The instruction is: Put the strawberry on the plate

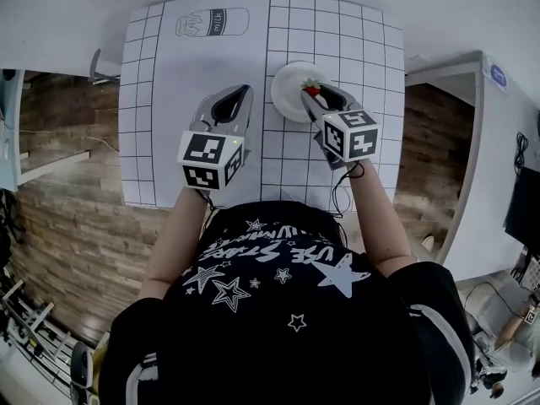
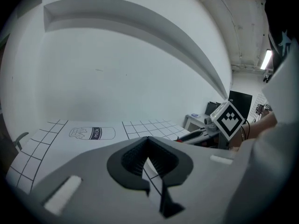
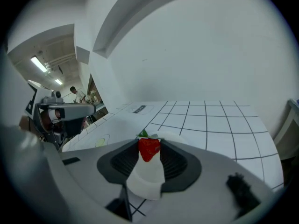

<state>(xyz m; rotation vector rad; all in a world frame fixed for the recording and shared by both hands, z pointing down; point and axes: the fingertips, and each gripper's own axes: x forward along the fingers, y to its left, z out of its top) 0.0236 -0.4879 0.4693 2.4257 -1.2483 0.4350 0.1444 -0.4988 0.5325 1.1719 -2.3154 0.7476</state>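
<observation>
The right hand-held gripper point(image 1: 324, 99) holds a red strawberry point(image 1: 312, 87) at its tip. In the head view the strawberry is over the right side of a white plate point(image 1: 288, 91). The plate sits on a white desk point(image 1: 439, 24), on a sheet with a grid point(image 1: 152, 99). The left hand-held gripper point(image 1: 240, 97) is just left of the plate, and its tips are together. A drawing of a milk bottle point(image 1: 213, 22) is at the far end of the sheet.

In the left gripper view, the left hand-held gripper point(image 2: 147, 141) is closed. Its jaws meet at the tip, with only a thin slit behind it, and there is nothing between them. The drawing of a milk bottle point(image 2: 91, 133) is ahead on the sheet. The right hand-held gripper point(image 2: 189, 136) is off to the right, with its black and white cube point(image 2: 229, 119) behind it.

In the right gripper view, the right hand-held gripper point(image 3: 149, 144) is squeezing the strawberry point(image 3: 149, 149) between its two jaws. The green leaves point away from the camera. The plate point(image 3: 145, 181) is right under the strawberry. I cannot tell if the strawberry touches the plate. The grid sheet point(image 3: 219, 120) goes on past the plate.
</observation>
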